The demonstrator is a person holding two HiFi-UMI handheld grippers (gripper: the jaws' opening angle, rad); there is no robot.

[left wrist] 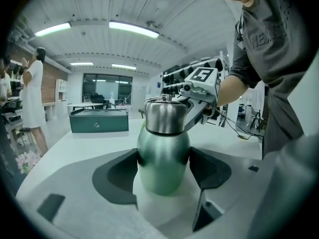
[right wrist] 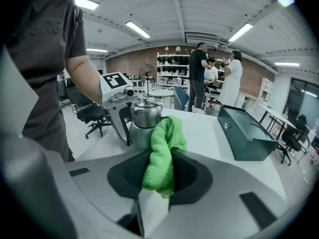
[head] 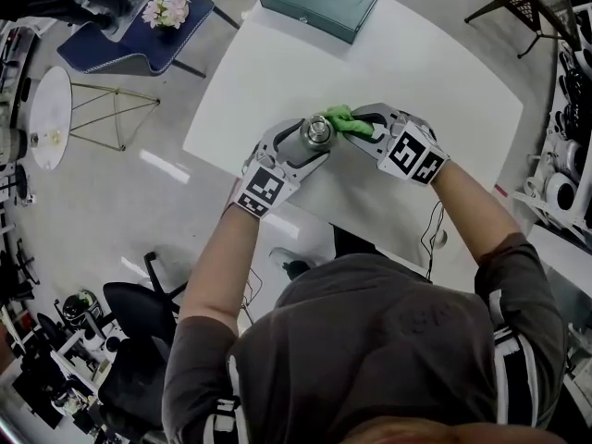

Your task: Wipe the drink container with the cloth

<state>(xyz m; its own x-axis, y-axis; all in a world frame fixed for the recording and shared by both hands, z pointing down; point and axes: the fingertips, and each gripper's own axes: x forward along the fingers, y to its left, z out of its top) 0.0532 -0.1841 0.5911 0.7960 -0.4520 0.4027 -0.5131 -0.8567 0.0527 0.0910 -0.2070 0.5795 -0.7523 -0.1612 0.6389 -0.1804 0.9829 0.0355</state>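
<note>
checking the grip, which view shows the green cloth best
Right gripper view: the green cloth sits large mid-frame, pinched in the right claw. Head view shows a small green patch; left gripper view almost none.

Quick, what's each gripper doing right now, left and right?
Left gripper: closed on the drink container, pads on both its sides.
Right gripper: closed on the green cloth.

Lab; equipment shelves (right wrist: 175, 66), office chairs (right wrist: 92, 114)
</note>
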